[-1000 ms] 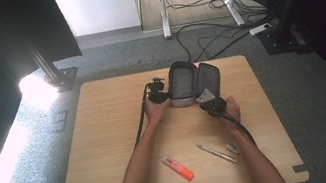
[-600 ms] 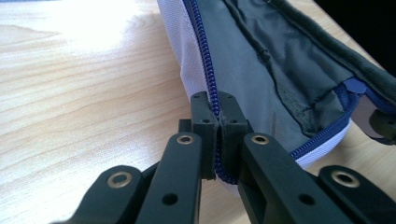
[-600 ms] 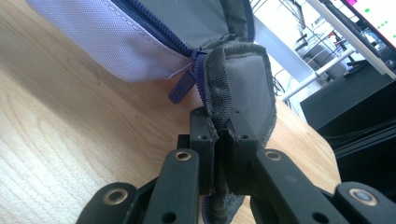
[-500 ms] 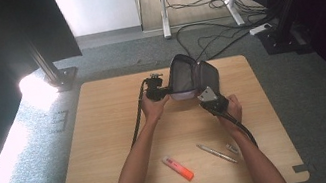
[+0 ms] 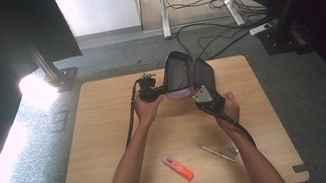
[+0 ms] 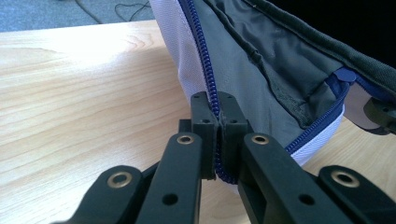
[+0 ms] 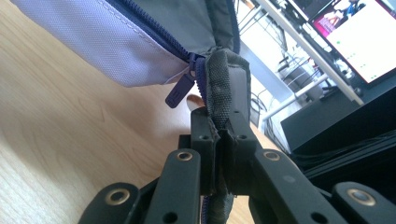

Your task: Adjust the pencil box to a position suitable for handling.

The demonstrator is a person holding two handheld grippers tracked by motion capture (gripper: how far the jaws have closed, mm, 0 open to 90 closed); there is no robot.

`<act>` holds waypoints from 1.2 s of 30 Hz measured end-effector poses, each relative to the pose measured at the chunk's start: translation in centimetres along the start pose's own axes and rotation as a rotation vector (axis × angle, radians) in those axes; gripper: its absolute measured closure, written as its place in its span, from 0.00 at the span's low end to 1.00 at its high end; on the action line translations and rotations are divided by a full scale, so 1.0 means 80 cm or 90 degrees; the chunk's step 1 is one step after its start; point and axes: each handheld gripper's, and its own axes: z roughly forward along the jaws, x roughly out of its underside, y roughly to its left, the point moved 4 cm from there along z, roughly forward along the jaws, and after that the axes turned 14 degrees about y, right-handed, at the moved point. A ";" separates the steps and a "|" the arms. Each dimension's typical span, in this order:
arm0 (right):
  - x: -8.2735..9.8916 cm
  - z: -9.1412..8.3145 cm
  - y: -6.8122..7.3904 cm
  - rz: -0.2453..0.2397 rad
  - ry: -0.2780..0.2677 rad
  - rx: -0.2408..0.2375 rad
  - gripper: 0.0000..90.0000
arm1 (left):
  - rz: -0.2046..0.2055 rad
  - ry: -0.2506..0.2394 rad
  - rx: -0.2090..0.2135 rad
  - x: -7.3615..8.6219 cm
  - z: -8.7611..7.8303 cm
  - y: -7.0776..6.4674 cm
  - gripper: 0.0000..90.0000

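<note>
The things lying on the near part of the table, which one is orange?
The marker, the leftmost and thickest one; the pen and the small clip right of it are silvery grey.

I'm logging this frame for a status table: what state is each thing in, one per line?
Pencil case: unzipped, gaping open, held up between both tools.
Left tool: shut on the case's zipper edge.
Right tool: shut on the case's dark rim.
Zipper pull: hanging loose.
Orange highlighter: capped, lying flat on the table.
Pen: lying flat.

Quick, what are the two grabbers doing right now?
Left gripper: shut on the pouch, at its zipper edge.
Right gripper: shut on the pouch's rim.
</note>
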 end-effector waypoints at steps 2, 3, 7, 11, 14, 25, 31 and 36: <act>-0.003 -0.004 0.002 -0.004 -0.005 0.001 0.93 | 0.002 -0.003 -0.002 0.001 -0.006 0.000 0.98; -0.004 -0.005 0.002 -0.007 -0.006 0.000 0.93 | 0.003 -0.004 -0.003 0.002 -0.009 -0.001 0.98; -0.008 -0.013 0.007 -0.015 -0.010 0.002 0.93 | 0.005 -0.005 -0.001 0.008 -0.018 0.000 0.98; -0.012 -0.021 0.010 -0.018 -0.018 0.006 0.93 | 0.009 -0.008 0.001 0.014 -0.026 0.000 0.98; -0.013 -0.026 0.012 -0.017 -0.022 0.003 0.93 | 0.010 -0.010 0.001 0.019 -0.031 0.000 0.98; -0.015 -0.031 0.026 -0.025 -0.027 -0.009 0.93 | 0.010 -0.010 0.001 0.032 -0.040 0.005 0.98; -0.014 -0.036 0.030 -0.027 -0.030 -0.012 0.93 | 0.013 -0.009 0.002 0.039 -0.044 0.004 0.98; -0.013 -0.041 0.034 -0.029 -0.035 -0.016 0.93 | 0.014 -0.008 0.003 0.047 -0.047 0.003 0.98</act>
